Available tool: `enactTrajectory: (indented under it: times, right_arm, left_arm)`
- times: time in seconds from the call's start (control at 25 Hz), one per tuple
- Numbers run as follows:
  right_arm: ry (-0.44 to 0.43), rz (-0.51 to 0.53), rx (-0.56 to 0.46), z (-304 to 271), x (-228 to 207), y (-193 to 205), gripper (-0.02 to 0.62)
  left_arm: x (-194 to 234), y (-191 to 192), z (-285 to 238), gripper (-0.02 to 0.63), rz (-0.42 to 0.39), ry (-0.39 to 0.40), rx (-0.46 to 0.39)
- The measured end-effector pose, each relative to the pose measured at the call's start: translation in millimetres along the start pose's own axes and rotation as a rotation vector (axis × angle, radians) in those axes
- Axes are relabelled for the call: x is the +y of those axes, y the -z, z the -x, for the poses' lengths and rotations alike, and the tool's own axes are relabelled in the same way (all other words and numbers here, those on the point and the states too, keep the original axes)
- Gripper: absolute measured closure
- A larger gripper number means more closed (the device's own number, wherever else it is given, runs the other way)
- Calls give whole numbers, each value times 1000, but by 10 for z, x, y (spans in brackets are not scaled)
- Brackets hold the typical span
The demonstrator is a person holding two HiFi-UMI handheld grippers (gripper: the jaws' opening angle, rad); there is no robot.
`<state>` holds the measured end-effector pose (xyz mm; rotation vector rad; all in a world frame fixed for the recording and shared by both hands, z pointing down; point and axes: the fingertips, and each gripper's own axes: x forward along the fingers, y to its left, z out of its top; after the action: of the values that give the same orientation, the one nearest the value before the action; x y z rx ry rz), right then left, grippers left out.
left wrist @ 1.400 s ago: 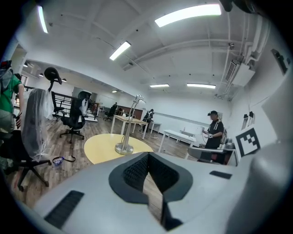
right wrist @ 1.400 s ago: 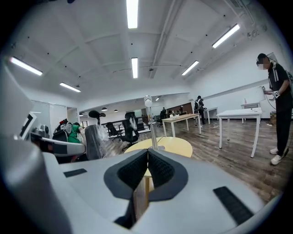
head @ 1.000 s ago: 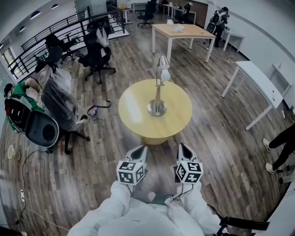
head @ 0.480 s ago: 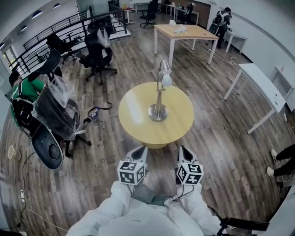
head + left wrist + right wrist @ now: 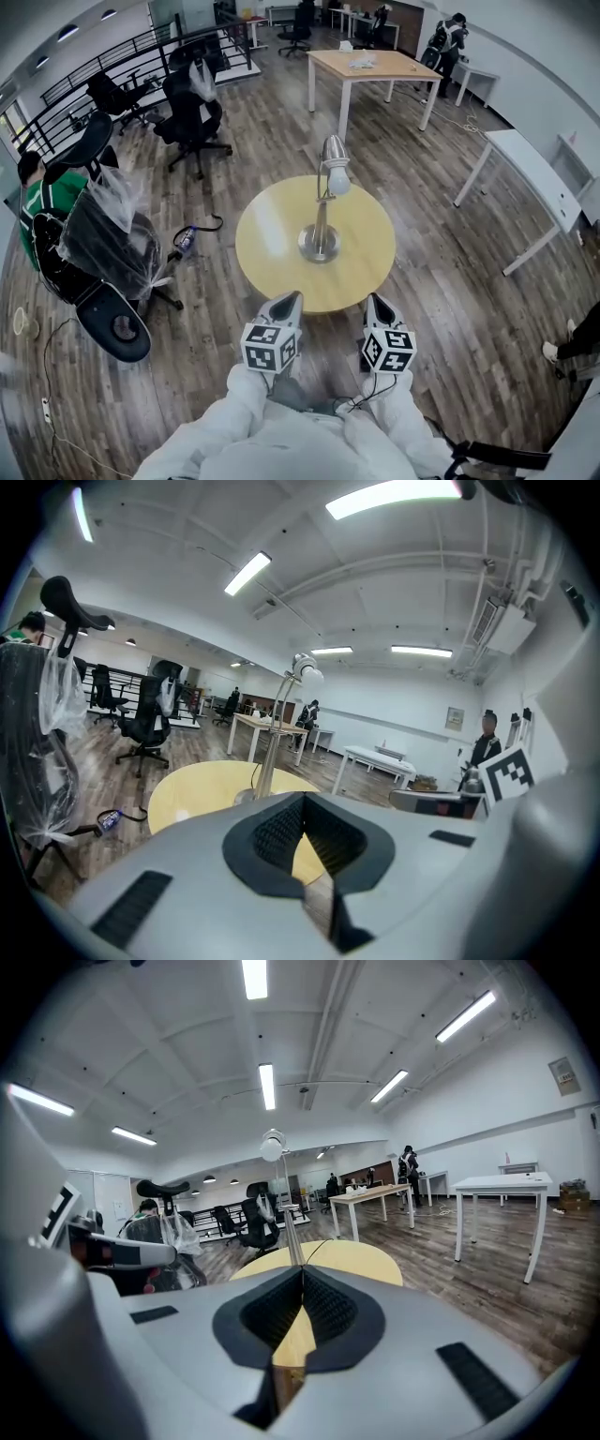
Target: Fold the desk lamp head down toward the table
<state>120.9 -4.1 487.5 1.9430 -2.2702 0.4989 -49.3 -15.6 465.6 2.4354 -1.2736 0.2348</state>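
A silver desk lamp [image 5: 320, 240] stands upright on the middle of a round yellow table [image 5: 267, 234], with its head [image 5: 335, 157] raised at the top of the stem. Both grippers hover side by side just short of the table's near edge, pointing at the lamp and apart from it. My left gripper [image 5: 287, 301] is shut with nothing in it, and so is my right gripper [image 5: 378, 302]. In the left gripper view the lamp head [image 5: 306, 667] rises beyond the closed jaws. The right gripper view shows the lamp head [image 5: 273, 1146] straight ahead above the table [image 5: 361, 1260].
Office chairs, one wrapped in plastic [image 5: 111, 234], and a person in green [image 5: 42, 192] are at the left. A bottle [image 5: 185, 240] lies on the floor beside the table. A wooden desk [image 5: 370, 64] stands behind, a white desk [image 5: 525, 164] at the right.
Both grippers have moved forward together toward the table, so its near edge now lies just ahead of their tips. The lamp has not moved. Both stay shut.
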Motion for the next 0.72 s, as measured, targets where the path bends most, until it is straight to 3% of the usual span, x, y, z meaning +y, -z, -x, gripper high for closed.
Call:
enactTrajectory:
  times: [0.72]
  right_arm:
    - [42,-28,-3,-1482,-206,-516,583]
  left_arm:
    - [692,-862,-1273,604,-69,130,-43]
